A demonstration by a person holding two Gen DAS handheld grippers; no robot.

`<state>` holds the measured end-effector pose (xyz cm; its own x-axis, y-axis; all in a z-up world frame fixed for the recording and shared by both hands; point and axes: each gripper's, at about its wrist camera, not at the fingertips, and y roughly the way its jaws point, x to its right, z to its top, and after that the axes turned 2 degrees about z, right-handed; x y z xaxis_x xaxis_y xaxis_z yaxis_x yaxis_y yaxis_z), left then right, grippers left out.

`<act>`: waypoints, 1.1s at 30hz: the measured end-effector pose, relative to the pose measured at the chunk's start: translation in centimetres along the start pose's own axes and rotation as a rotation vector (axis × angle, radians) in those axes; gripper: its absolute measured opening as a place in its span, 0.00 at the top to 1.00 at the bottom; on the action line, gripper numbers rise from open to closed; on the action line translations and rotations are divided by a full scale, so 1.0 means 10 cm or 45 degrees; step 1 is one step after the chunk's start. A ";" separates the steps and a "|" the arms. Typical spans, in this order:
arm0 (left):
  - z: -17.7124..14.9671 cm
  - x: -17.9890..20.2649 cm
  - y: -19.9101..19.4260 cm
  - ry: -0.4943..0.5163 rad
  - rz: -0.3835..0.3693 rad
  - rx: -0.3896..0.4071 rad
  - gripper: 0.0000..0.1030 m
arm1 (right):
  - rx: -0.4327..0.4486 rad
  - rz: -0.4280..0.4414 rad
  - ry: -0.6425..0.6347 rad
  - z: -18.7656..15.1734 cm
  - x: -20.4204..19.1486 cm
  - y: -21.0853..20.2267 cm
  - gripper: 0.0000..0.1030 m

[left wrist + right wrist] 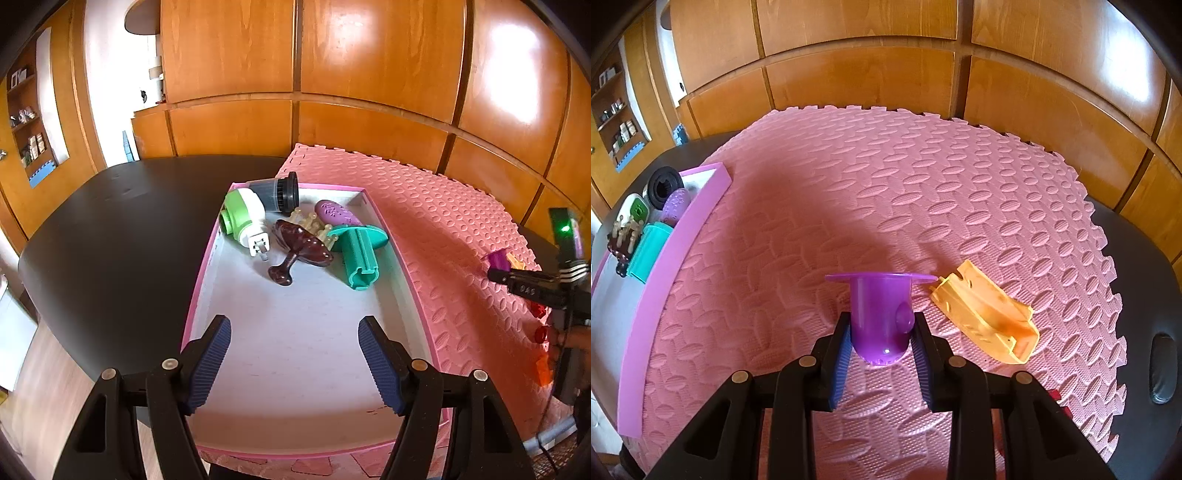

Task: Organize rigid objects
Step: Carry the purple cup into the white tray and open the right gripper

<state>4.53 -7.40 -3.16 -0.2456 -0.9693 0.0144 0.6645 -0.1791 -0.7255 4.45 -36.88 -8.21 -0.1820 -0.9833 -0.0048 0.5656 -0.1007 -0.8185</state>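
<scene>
pinching the purple plastic piece [881,325] by its smooth rounded stem, the right gripper [881,350] held it over the pink foam mat [923,184] — flat flange away from the jaws, long axis in line with the fingers. the pink-rimmed tray [676,254] lay off to its left, under the left gripper [294,363], whose ribbed blue pads stood spread and empty. a yellow scoop-shaped piece [988,317] lay just beside it.

Left gripper [294,363] parted, empty; right gripper [881,341] clamped.
</scene>
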 end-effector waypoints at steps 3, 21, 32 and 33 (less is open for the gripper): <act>-0.01 -0.04 0.02 -0.005 0.006 -0.004 0.30 | 0.055 0.038 0.005 0.04 -0.06 -0.15 0.70; -0.04 -0.45 -0.04 -0.128 0.054 0.028 0.30 | 0.091 0.472 -0.319 -0.09 -1.67 -0.60 0.70; -0.08 -0.57 -0.01 -0.155 0.062 0.025 0.30 | -0.043 0.285 -0.454 -0.16 -2.01 -0.05 0.69; -0.08 -0.58 -0.01 -0.155 0.063 0.027 0.30 | -0.027 0.281 -0.447 -0.15 -2.00 -0.05 0.68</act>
<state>5.28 -1.66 -3.69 -0.1257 -0.9901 0.0630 0.6886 -0.1327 -0.7129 6.55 -16.97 -8.56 0.2290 -0.9734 0.0117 0.5430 0.1178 -0.8314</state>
